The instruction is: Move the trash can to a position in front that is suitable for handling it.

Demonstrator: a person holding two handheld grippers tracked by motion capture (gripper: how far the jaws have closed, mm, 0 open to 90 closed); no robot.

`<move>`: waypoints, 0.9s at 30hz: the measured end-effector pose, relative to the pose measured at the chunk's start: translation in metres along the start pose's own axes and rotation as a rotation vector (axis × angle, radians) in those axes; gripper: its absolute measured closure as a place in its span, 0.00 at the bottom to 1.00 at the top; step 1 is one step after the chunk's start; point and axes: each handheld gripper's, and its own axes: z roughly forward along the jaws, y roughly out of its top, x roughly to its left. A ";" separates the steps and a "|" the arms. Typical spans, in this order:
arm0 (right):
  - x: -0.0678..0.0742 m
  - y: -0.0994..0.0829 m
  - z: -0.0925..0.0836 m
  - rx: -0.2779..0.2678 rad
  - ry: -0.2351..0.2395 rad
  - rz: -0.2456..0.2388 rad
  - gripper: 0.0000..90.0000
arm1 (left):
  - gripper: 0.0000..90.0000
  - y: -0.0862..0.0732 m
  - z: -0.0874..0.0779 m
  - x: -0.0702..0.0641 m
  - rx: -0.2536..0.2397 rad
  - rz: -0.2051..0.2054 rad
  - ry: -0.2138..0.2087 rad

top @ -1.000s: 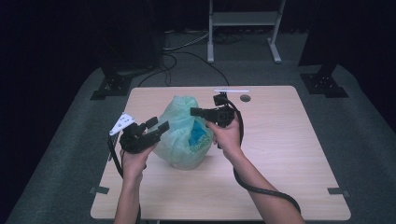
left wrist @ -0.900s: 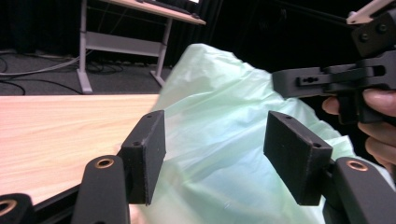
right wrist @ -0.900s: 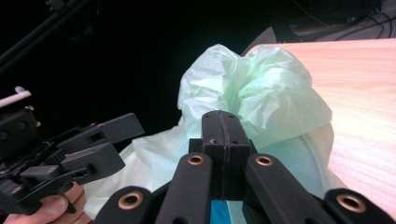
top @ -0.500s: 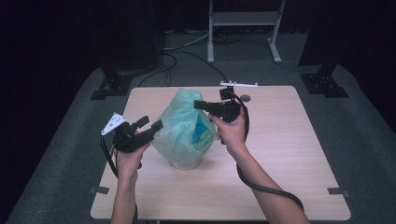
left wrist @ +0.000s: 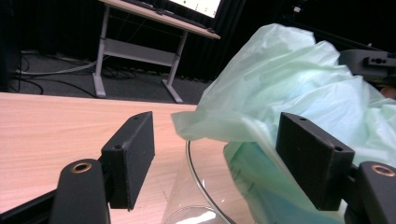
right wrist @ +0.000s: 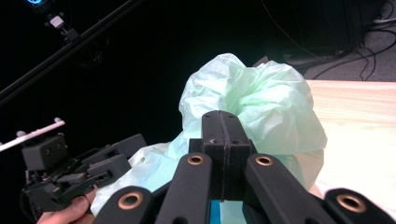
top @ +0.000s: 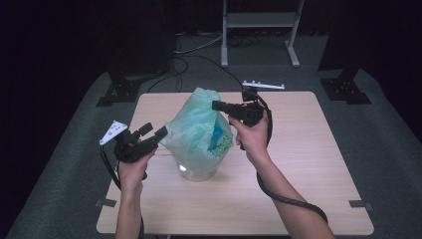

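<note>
Dark curtains and grey carpet surround a pale wooden table (top: 308,164), with a white-framed stand (top: 259,20) behind it. Near the table's middle stands a clear glass jar (top: 199,172) with a thin pale green plastic bag (top: 196,124) rising out of it; something blue-green (top: 219,142) shows through the film on the bag's right side. From the right gripper view the bag's top is a crumpled bunch (right wrist: 252,107). The right gripper (top: 217,105) is held above the table at the bag's upper right edge, pointing left, its jaws pressed together; whether any film is caught between them cannot be told. The left gripper (top: 158,133) sits low at the bag's left side, its jaws parted and just widened further. In the left gripper view a flap of the bag and the jar's rim (left wrist: 196,172) lie between the two jaws, with the far jaw against the film and the near one clear of it
</note>
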 end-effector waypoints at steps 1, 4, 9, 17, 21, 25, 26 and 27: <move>0.001 0.001 -0.001 -0.004 0.000 -0.001 1.00 | 0.30 0.000 0.000 0.000 -0.003 -0.004 0.002; 0.002 0.004 -0.005 -0.014 -0.003 -0.005 1.00 | 0.30 -0.001 0.001 0.001 -0.002 -0.005 0.003; 0.001 0.008 -0.011 -0.029 -0.009 -0.010 1.00 | 0.30 0.000 -0.001 0.003 -0.018 -0.024 0.009; 0.002 0.014 -0.019 -0.047 -0.012 -0.011 1.00 | 0.28 0.000 -0.003 0.006 -0.029 -0.043 0.004; 0.003 0.017 -0.023 -0.057 -0.012 -0.017 1.00 | 0.26 0.000 -0.003 0.006 -0.029 -0.047 0.005; 0.003 0.019 -0.027 -0.067 -0.012 -0.018 1.00 | 0.22 0.001 -0.003 0.007 -0.035 -0.056 0.005; 0.004 0.020 -0.028 -0.070 -0.013 -0.016 1.00 | 0.22 0.001 -0.004 0.007 -0.039 -0.059 0.005; 0.003 0.021 -0.029 -0.070 -0.015 -0.017 1.00 | 0.22 0.001 -0.004 0.007 -0.042 -0.061 0.003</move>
